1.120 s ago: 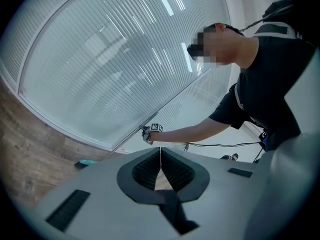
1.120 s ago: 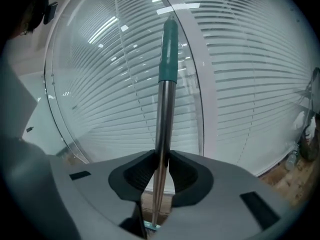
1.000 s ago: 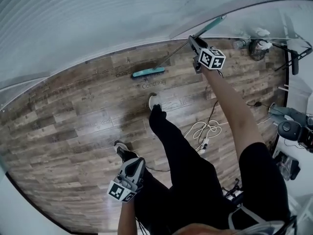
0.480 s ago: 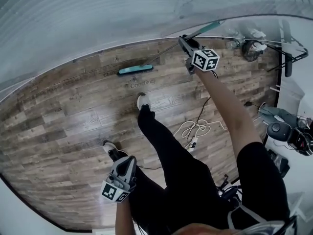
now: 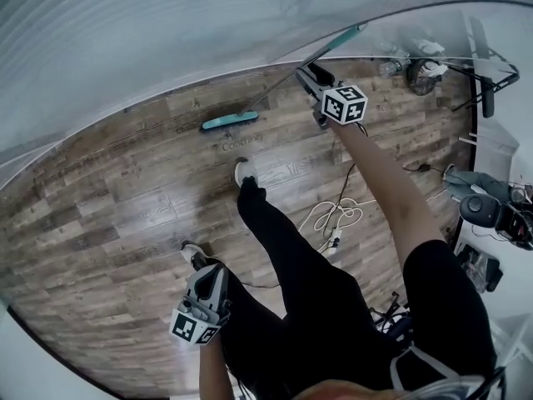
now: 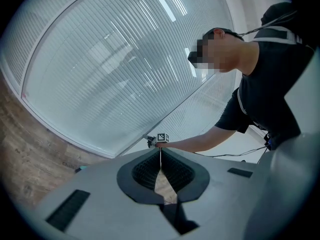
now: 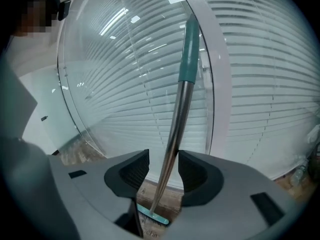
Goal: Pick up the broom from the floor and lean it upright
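While the left gripper [image 5: 208, 277] hangs low beside the person's leg [image 5: 283, 240], jaws pressed together on nothing, the broom [image 5: 229, 122] stands tilted, head on the wood floor [image 5: 125, 190], handle slanting up toward the blinds [image 5: 208, 32]. The right gripper [image 5: 310, 77] has its jaws opening, with the handle between them and the pads clear of it.

Broom [image 7: 176, 124]: silver shaft between the right jaws, teal grip beyond them, teal head below them.
Right gripper [image 7: 164, 169]: grey shell, black ribbed lining on jaws now opening around the shaft.
Left gripper [image 6: 160, 165]: grey shell, black ribbed lining, jaws together.
Marker cube [image 5: 344, 104]: white with black squares.
Floor [image 5: 108, 198]: mottled brown wood planks.
Blinds [image 7: 260, 84]: pale grey-white horizontal slats beyond the right jaws.
Trousers [image 5: 316, 290]: black.
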`<state>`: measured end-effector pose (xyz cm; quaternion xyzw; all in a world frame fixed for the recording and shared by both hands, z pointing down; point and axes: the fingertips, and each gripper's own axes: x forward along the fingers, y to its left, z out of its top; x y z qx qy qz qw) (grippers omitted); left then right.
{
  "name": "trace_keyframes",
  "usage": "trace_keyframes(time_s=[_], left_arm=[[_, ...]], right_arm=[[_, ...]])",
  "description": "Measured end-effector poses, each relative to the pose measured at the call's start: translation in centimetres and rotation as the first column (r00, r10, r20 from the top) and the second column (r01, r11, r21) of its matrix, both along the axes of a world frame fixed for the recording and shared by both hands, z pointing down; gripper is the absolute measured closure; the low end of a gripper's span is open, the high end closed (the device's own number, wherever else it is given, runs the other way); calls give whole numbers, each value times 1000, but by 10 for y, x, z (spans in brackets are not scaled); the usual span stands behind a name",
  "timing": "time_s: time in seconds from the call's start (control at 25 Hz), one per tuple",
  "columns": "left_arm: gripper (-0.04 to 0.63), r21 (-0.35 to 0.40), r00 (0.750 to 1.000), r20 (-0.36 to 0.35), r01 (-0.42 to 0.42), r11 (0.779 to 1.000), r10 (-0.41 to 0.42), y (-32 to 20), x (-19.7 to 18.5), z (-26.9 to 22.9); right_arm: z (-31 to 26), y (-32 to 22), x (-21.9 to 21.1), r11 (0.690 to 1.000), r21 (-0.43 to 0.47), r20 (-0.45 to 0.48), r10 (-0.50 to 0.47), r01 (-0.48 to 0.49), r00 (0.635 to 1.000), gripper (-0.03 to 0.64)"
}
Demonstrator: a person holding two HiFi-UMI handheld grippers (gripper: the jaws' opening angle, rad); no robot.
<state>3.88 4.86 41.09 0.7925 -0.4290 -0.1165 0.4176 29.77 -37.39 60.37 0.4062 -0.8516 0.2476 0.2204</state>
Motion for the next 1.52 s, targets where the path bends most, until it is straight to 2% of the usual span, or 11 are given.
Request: trace_keyframes(time_s=[0.28, 0.52, 0.6, 0.72, 0.8, 0.88, 1.0, 1.08, 1.24, 1.4, 1.52], left_arm=[[575, 92, 1000, 9, -18, 996, 18, 22, -25, -43], [575, 201, 1000, 21, -19, 979, 15, 59, -60, -108], [575, 225, 1000, 27, -18, 974, 13, 75, -73, -130], [575, 250, 994, 91, -82, 965, 61, 99, -92, -158], [575, 268, 986, 136, -129, 955, 95, 115, -98, -183], [575, 272, 984, 145, -142, 952, 105, 133, -101, -212], [577, 261, 983, 139, -154, 953, 121, 162, -99, -248], [576, 269, 975, 167, -190, 944, 148, 179, -93, -271], [576, 297, 971, 184, -206, 932, 156, 192, -81, -326], [576, 388, 979, 200, -111, 915, 34, 199, -78, -387], [575, 458, 960, 264, -45, 888, -88, 201, -72, -422]], right_arm=[[-64, 82, 7, 995, 19, 67, 94, -95, 993, 448], [-175, 172, 10, 968, 116, 117, 207, -221, 971, 449], [-224, 213, 7, 951, 156, 140, 247, -268, 959, 451], [-290, 280, -5, 897, 150, 232, 377, -416, 897, 508], [-332, 326, -22, 875, 152, 266, 413, -460, 871, 551], [-378, 376, -42, 876, 179, 268, 395, -448, 879, 581], [-441, 448, -77, 901, 216, 249, 322, -377, 913, 598], [-479, 484, -104, 912, 236, 257, 274, -335, 927, 598], [-557, 535, -156, 908, 341, 302, 141, -245, 943, 598], [-620, 576, -180, 880, 437, 288, 57, -184, 956, 598], [-649, 592, -187, 863, 477, 267, 38, -166, 963, 597]])
